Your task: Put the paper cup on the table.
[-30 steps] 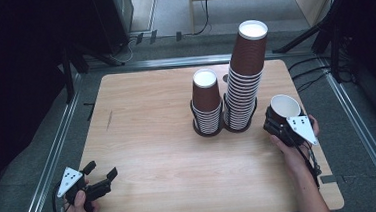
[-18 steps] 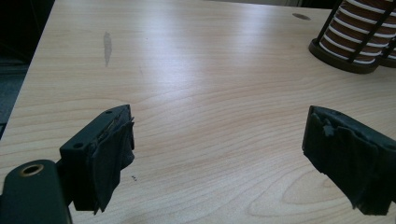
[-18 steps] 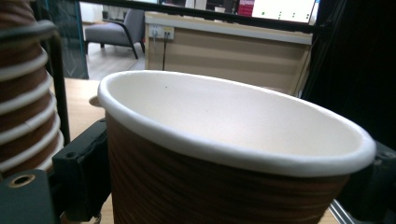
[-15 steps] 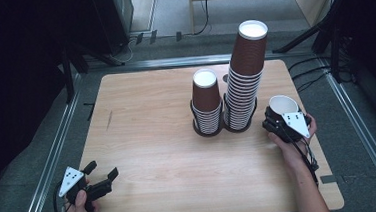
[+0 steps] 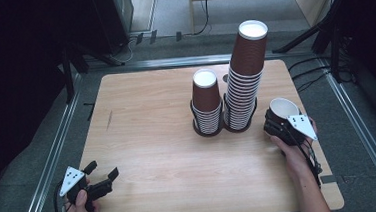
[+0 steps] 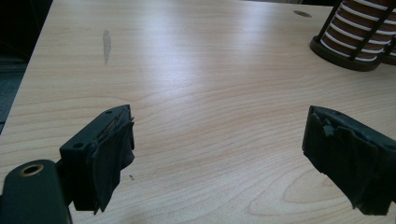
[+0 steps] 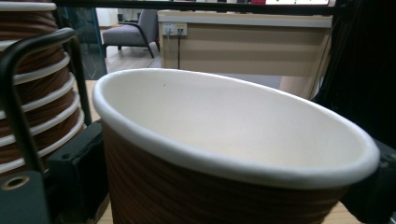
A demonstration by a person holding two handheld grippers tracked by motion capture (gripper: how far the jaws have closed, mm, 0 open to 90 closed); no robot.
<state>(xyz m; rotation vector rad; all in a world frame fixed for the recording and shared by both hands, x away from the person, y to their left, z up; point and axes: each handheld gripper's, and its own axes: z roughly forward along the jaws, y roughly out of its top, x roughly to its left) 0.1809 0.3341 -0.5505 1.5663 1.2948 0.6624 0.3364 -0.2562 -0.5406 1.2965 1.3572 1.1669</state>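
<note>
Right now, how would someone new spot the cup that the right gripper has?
Start at the two cup stacks in black holders on the wooden table. Just right of them, a single cup sits between the right gripper's jaws. It alone is unstacked, tilted, mouth up.

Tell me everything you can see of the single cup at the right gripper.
The cup is brown ribbed paper with a rolled white rim and a plain white inside, empty. It sits mouth up between the right gripper's jaws, tilted, near the table's right edge, just right of the taller stack in its wire holder. The jaws flank its wall and have just been opening; whether they press on it is unclear.
</note>
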